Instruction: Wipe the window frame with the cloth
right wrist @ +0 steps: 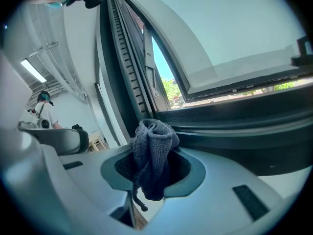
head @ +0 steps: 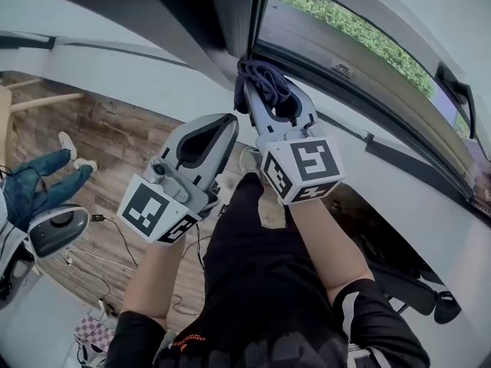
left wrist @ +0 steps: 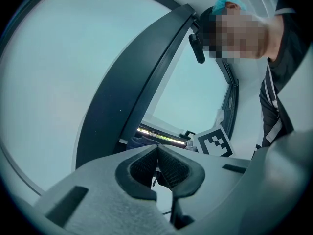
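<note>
Holding the grey plastic left gripper [head: 227, 121] idle at about 8 o'clock of the working tool in the head view, well apart from the glass. Showing, in the left gripper view [left wrist: 157, 155], ribbed black pads [left wrist: 144, 166] pressing flat against each other with nothing between them.

Clamping a dark blue-grey terry cloth [head: 265, 79] in the grey plastic right gripper [head: 275, 102], at 12 o'clock of the head view's centre. Appearing to press the bunched wad into the corner of the dark metal window frame [head: 230, 14], just where upright post is meeting bottom rail. Bulging, in the right gripper view [right wrist: 151, 173], as a rolled knot of cloth [right wrist: 154, 141] past the jaw tips, with a loose thread [right wrist: 138, 199] dangling at 6 o'clock and the frame rail [right wrist: 234, 126] lying right behind.

Judging the step as wiping out of the corner and along the rail. Leaning the soft wad, not the plastic tips, on the metal. Pressing steadily and dragging in one long pass toward 4 o'clock. Watching the grip, since only the cloth's lower part seems to be sitting between the jaws and rubbing could be tugging it free.

Pointing the cloth's free end at 12 o'clock, toward the frame corner, with its long axis lying along the jaws from 6 to 12. Running the rail's own long axis from that corner down toward 4 o'clock.
</note>
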Demonstrator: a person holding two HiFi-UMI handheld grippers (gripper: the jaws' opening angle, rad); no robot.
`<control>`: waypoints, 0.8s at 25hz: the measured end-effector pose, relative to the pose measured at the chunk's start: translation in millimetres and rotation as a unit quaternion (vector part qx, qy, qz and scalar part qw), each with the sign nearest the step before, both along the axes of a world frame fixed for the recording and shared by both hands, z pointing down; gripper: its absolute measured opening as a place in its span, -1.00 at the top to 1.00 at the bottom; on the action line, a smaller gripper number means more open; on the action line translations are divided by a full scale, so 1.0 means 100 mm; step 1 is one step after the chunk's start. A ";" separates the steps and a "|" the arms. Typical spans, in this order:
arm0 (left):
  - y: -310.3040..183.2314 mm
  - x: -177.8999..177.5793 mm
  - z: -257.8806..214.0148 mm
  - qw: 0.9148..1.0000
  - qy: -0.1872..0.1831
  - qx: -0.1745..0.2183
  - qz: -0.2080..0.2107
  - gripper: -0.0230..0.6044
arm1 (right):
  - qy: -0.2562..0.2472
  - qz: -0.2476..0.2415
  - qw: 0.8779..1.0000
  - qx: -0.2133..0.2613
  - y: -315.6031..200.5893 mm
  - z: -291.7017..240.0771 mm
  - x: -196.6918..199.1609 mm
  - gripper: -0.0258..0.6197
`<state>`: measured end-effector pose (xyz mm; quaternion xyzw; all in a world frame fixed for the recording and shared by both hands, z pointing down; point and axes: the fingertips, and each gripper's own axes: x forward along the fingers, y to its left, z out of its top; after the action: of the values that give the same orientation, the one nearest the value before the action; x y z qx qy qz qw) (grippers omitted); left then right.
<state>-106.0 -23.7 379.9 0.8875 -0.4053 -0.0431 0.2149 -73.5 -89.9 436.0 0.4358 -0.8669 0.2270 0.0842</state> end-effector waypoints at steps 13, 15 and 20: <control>0.01 0.33 -0.02 1.000 0.000 0.001 0.021 0.86 | 0.002 0.013 1.000 -0.004 0.09 0.00 0.33 0.58; 0.01 0.37 -0.03 1.000 -0.001 0.001 0.024 0.86 | 0.001 0.014 1.000 -0.004 0.10 0.00 0.38 0.58; 0.02 0.49 -0.04 1.000 0.000 0.002 0.030 0.86 | 0.005 0.019 1.000 -0.004 0.13 0.00 0.51 0.58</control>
<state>-57.1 -22.2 375.6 0.8997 -0.3784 -0.0371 0.2142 -22.3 -77.1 436.2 0.4532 -0.8569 0.2302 0.0858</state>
